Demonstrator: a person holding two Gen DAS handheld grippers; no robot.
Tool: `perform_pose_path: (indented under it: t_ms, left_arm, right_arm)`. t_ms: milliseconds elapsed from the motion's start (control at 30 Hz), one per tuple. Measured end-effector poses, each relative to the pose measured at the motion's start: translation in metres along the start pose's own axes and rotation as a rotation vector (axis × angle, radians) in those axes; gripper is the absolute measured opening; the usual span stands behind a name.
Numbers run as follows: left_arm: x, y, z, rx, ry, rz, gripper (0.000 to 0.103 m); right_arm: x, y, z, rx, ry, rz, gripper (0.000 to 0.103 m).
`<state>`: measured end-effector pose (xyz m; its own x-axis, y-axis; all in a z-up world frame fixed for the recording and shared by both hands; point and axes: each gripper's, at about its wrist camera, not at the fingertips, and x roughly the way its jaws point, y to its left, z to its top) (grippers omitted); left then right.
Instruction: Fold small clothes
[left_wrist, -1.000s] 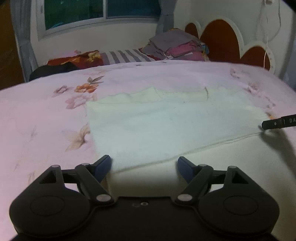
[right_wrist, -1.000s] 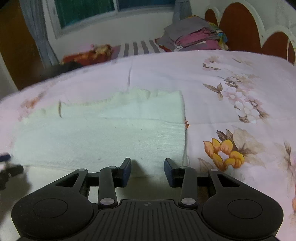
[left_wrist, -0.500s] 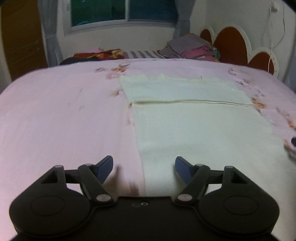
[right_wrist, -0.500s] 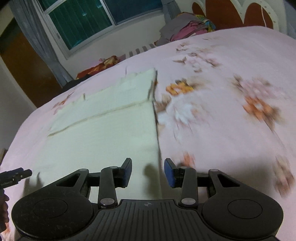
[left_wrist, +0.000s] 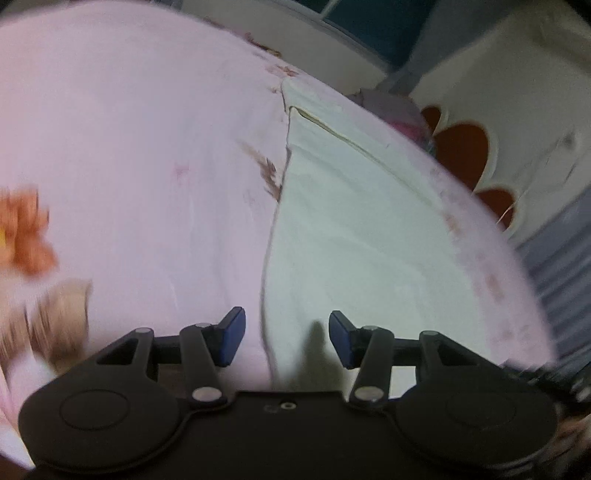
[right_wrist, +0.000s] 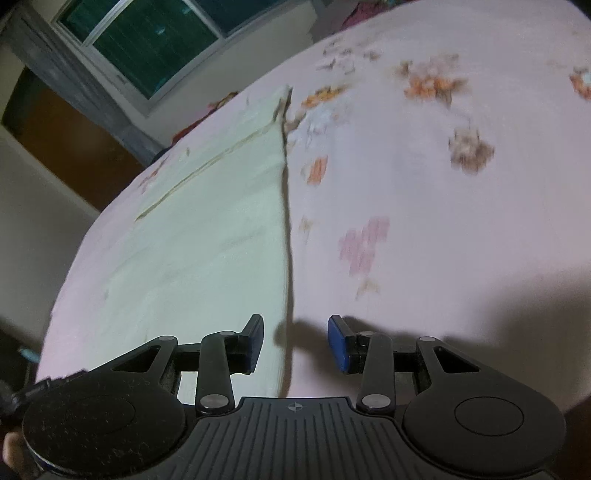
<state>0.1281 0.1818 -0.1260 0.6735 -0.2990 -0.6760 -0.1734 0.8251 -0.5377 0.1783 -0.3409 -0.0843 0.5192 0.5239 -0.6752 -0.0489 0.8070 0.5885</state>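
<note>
A bed covered by a pink floral sheet fills both views, with a window and a grey curtain seen behind it in the right wrist view, and a white headboard with brown heart-shaped panels seen at the far right in the left wrist view. A pale cream cloth is spread flat on the sheet, and a folded band is seen along its far end. In the left wrist view the left gripper is held with its fingers well apart and nothing is gripped between them; the left edge of the cloth runs forward from the gap, so that the cloth lies ahead and to the right of this claw and bare sheet is found to its left. In the right wrist view the right gripper is also held wide open and empty; the right edge of the cloth passes between its blue pads, so the cloth lies ahead and to the left, while flowered sheet is seen to the right. Both pictures are blurred and strongly tilted.
</note>
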Motion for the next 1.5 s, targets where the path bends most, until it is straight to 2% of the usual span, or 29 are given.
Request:
perform_pose_path:
  t_ms: [33,100,267,433,467,500,600,667,733,800,900,1033,1200,1333,1367,1400,1433,1500]
  left_arm:
    - [-0.001,0.004,-0.003,-0.033,0.004,-0.027,0.044]
    - [0.002,0.009,-0.006,-0.086,0.019,-0.068,0.033]
    - [0.015,0.019,-0.008,-0.165,0.027,-0.137,0.032]
    - [0.027,0.019,-0.007,-0.175,0.037,-0.179,0.032]
    - [0.029,0.019,-0.007,-0.188,0.038,-0.191,0.029]
    - [0.031,0.019,-0.009,-0.200,0.043,-0.198,0.025]
    - [0.034,0.014,-0.013,-0.187,0.050,-0.193,0.016]
    - [0.036,0.010,-0.013,-0.171,0.055,-0.194,0.014]
    - [0.034,0.009,-0.014,-0.161,0.044,-0.192,0.014]
    - [0.031,0.009,-0.013,-0.165,0.028,-0.187,0.020]
    - [0.028,0.012,-0.011,-0.172,0.014,-0.166,0.020]
    - [0.029,0.014,-0.010,-0.178,0.006,-0.159,0.020]
    - [0.029,0.018,-0.014,-0.198,0.001,-0.169,0.020]
    - [0.025,0.022,-0.016,-0.191,0.007,-0.174,0.019]
    - [0.025,0.022,-0.015,-0.177,0.011,-0.172,0.018]
    - [0.025,0.020,-0.015,-0.154,0.022,-0.175,0.009]
    - [0.027,0.018,-0.014,-0.143,0.034,-0.188,0.004]
    - [0.022,0.017,-0.013,-0.156,-0.011,-0.261,0.004]
  right_arm:
    - [0.000,0.000,-0.006,0.008,0.012,0.007,0.039]
    - [-0.002,0.002,-0.016,-0.008,0.019,0.009,0.039]
    - [0.002,0.006,-0.029,0.057,0.042,0.100,0.039]
    - [0.005,0.010,-0.027,0.049,0.052,0.118,0.039]
    - [0.005,0.011,-0.027,0.038,0.054,0.123,0.034]
    - [0.005,0.011,-0.026,0.032,0.061,0.134,0.015]
    - [0.008,0.009,-0.028,0.035,0.085,0.155,0.012]
    - [0.005,0.008,-0.032,0.042,0.086,0.175,0.012]
    - [0.006,0.009,-0.031,0.038,0.079,0.167,0.012]
    - [0.005,0.009,-0.028,0.040,0.059,0.168,0.012]
    - [0.009,0.007,-0.023,0.059,0.034,0.141,0.012]
    - [0.015,0.000,-0.017,0.107,0.014,0.151,0.012]
    - [0.016,-0.005,-0.020,0.138,0.032,0.203,0.012]
    - [0.011,-0.001,-0.032,0.080,0.080,0.211,0.012]
    - [0.010,-0.001,-0.035,0.074,0.083,0.204,0.011]
    - [0.009,-0.001,-0.035,0.066,0.075,0.193,0.003]
    - [0.008,0.001,-0.035,0.053,0.070,0.180,0.003]
    - [0.004,0.006,-0.031,0.030,0.052,0.174,0.003]
